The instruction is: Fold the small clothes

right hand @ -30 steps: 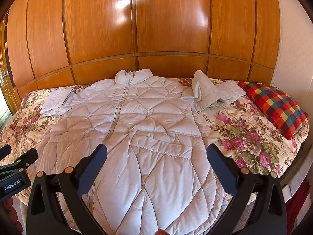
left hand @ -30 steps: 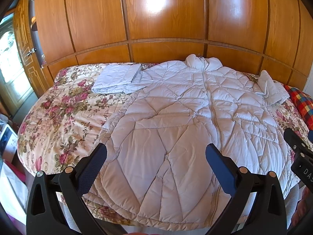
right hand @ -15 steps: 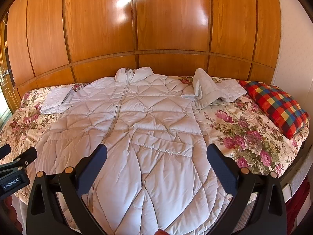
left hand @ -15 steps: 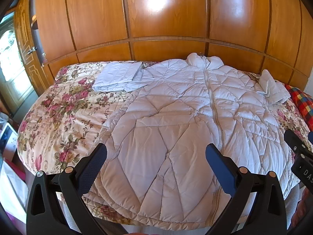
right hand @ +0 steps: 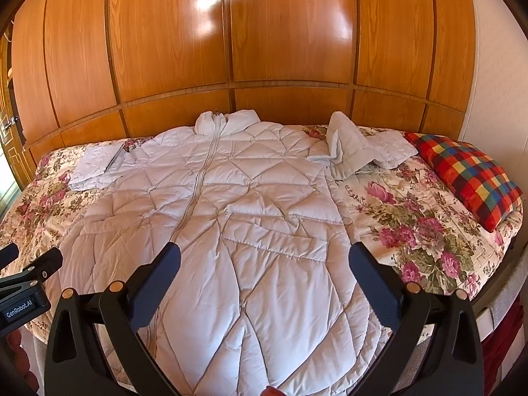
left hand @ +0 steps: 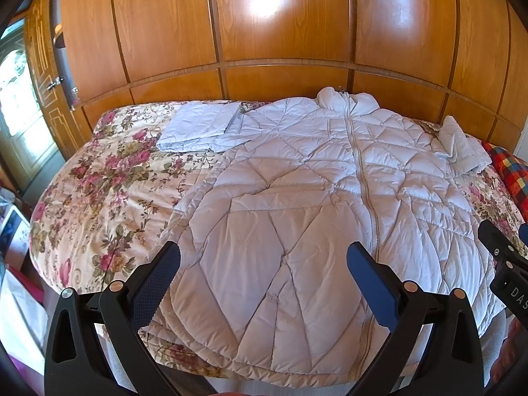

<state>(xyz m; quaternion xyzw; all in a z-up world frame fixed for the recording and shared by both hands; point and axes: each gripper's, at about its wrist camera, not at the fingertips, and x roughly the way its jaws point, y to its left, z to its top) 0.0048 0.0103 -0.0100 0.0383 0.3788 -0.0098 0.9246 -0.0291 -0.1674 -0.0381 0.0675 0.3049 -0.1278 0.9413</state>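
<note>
A long pale quilted coat [left hand: 297, 198] lies flat on the bed, zipped, collar at the headboard, hem at the near edge; it also shows in the right wrist view [right hand: 237, 217]. Its left sleeve [left hand: 201, 125] is folded flat beside it. Its right sleeve [right hand: 349, 145] is bunched up. My left gripper [left hand: 262, 259] is open and empty above the hem. My right gripper [right hand: 264, 259] is open and empty above the lower coat. Each gripper's edge shows in the other's view.
The bed has a floral cover [left hand: 109, 178]. A checked cushion [right hand: 468, 175] lies at the right edge. Wooden wall panels [right hand: 290, 49] stand behind the headboard. A door [left hand: 19, 105] and some clutter are at the left of the bed.
Both views have shifted slightly, the bed sitting a little lower in frame. Both grippers stay open. The coat has not moved.
</note>
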